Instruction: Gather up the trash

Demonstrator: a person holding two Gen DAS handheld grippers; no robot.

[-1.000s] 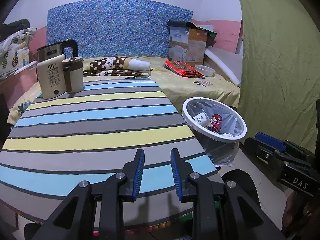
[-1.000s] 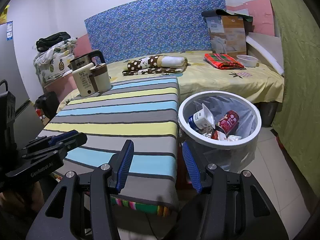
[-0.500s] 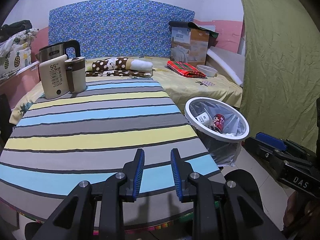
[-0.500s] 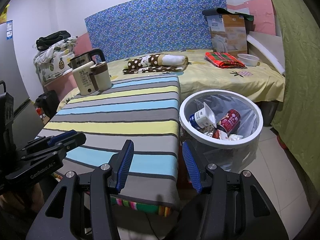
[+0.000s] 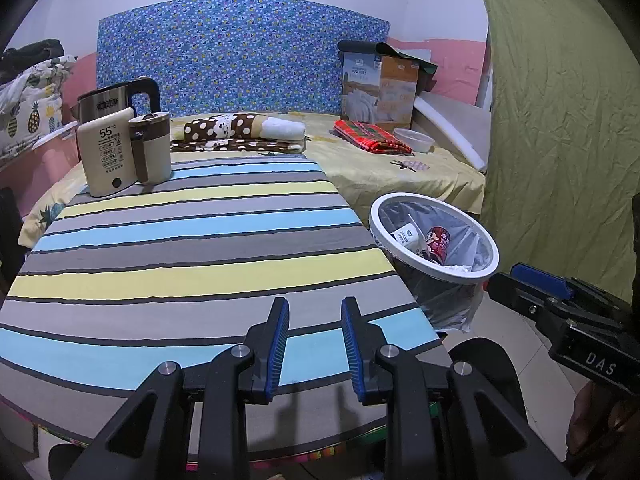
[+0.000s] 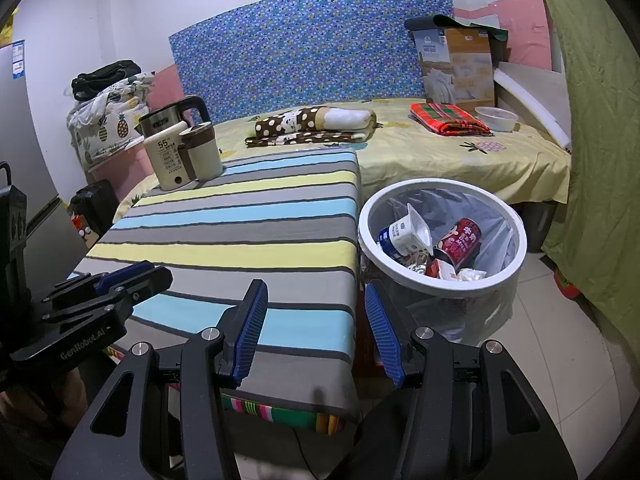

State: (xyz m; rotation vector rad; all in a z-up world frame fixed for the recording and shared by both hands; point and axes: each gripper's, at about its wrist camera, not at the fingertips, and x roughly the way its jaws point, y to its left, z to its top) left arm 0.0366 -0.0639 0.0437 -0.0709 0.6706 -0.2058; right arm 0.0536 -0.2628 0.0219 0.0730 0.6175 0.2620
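Left gripper (image 5: 314, 336): fingers (image 5: 277, 340) apart with a moderate gap, nothing between them, hovering over the near edge of the bench.
Right gripper (image 6: 316, 326): fingers (image 6: 251, 326) wide apart, holding nothing, above the near right corner of the bench; it also shows at the right edge of the left wrist view (image 5: 560, 312).
Bench (image 5: 192, 264): covered with a striped cloth in grey, yellow and blue, stretching ahead of both pairs of fingers.
Bin (image 6: 440, 284): white-rimmed, lined with a clear bag, on the floor just beside the bench's right edge, ahead and to the right of the right fingers.
Trash: inside the bin lie a red can (image 6: 460, 240), a white yoghurt cup (image 6: 404, 234) and crumpled paper (image 6: 470, 275).
Kettle set (image 5: 120, 148): a cream base marked 55, a mug and a steel kettle at the far left corner of the bench.
Bed (image 6: 460, 160): beyond the bench, yellow sheet, carrying a dotted brown roll (image 6: 316, 120), a red plaid cloth (image 6: 448, 118), a clear bowl (image 6: 496, 118) and a cardboard box (image 6: 456, 64).
Headboard (image 5: 240, 52): blue patterned, behind the bed.
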